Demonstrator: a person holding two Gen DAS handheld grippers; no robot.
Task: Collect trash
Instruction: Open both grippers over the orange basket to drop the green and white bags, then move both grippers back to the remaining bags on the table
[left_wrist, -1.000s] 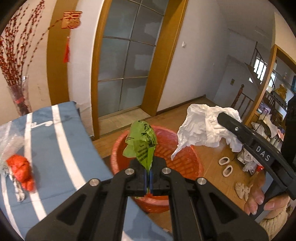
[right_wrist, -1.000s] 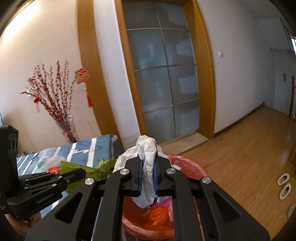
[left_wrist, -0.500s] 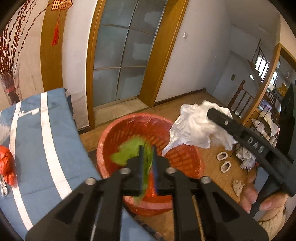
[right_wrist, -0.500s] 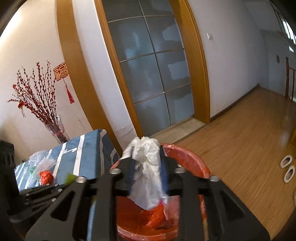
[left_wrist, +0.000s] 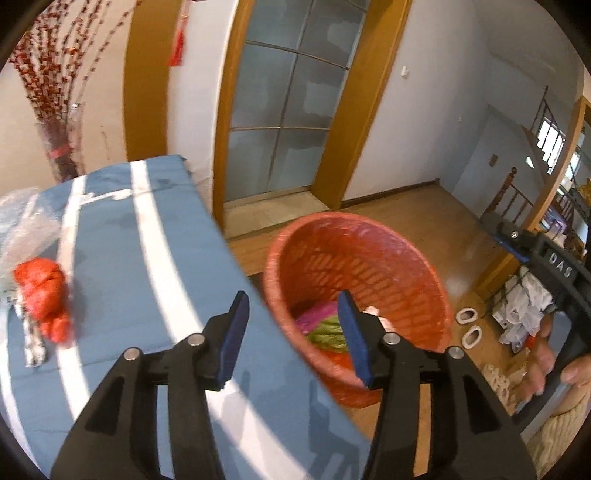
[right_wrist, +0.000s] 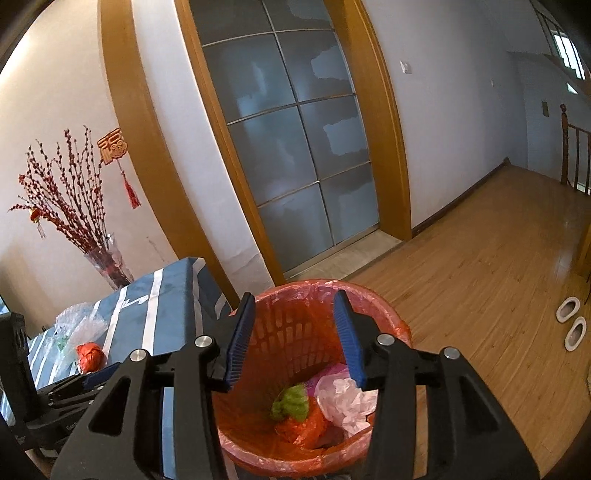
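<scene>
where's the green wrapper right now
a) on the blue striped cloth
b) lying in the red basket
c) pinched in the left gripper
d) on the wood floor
b: the green wrapper lies at the bottom of the red basket beside a white bag, and both the left gripper and right gripper stand open with nothing between their jaws.

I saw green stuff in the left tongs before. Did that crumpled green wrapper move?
Yes. The crumpled green wrapper dropped from the left tongs into the red plastic basket.
</scene>
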